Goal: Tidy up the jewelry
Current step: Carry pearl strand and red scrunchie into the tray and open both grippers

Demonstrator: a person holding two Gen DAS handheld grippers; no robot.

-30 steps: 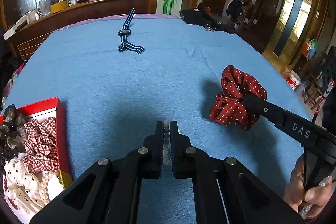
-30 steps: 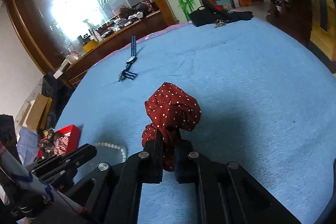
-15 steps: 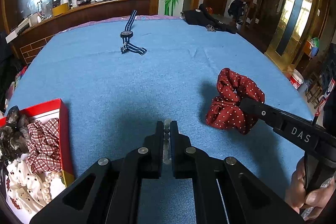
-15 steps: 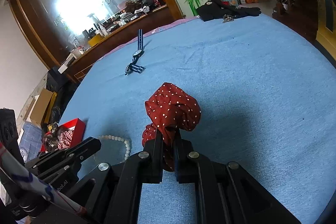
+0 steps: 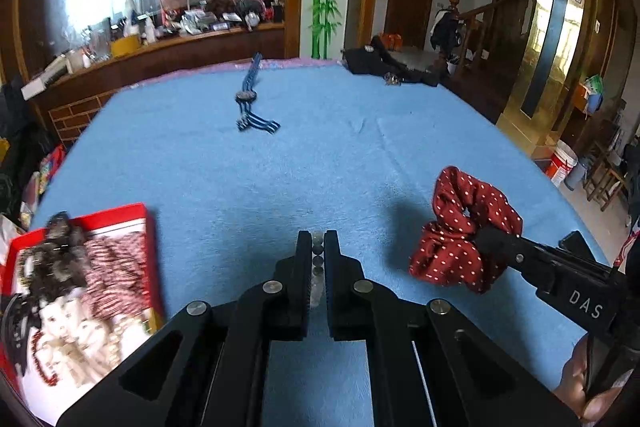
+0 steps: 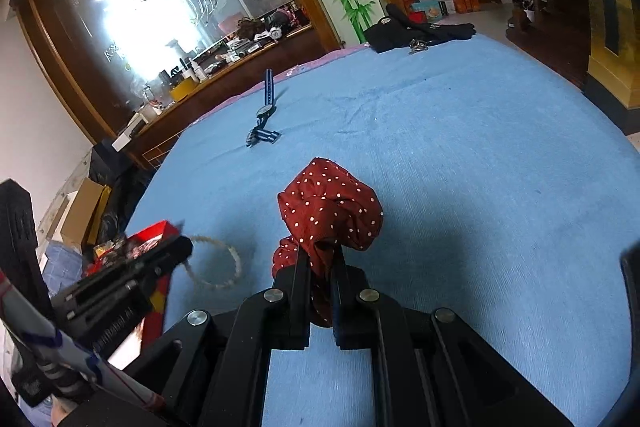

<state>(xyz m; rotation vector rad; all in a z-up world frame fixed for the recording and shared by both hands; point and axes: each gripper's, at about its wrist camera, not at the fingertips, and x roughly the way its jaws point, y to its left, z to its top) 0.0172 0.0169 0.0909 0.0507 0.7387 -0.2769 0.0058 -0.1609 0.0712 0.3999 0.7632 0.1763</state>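
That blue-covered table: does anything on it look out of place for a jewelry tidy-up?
Yes. A striped-strap wristwatch lies alone far across the blue cloth, well away from the red box holding the other accessories. At the far edge, a black garment with keys looks unrelated.

Both grippers are angled down over the table. The left gripper [image 5: 318, 247] has its jaws pinched tight on a bead bracelet [image 5: 317, 267]. The right gripper [image 6: 320, 259] is clamped on a red dotted scrunchie [image 6: 330, 213], with the person's hand [image 5: 592, 387] wrapped round its handle.
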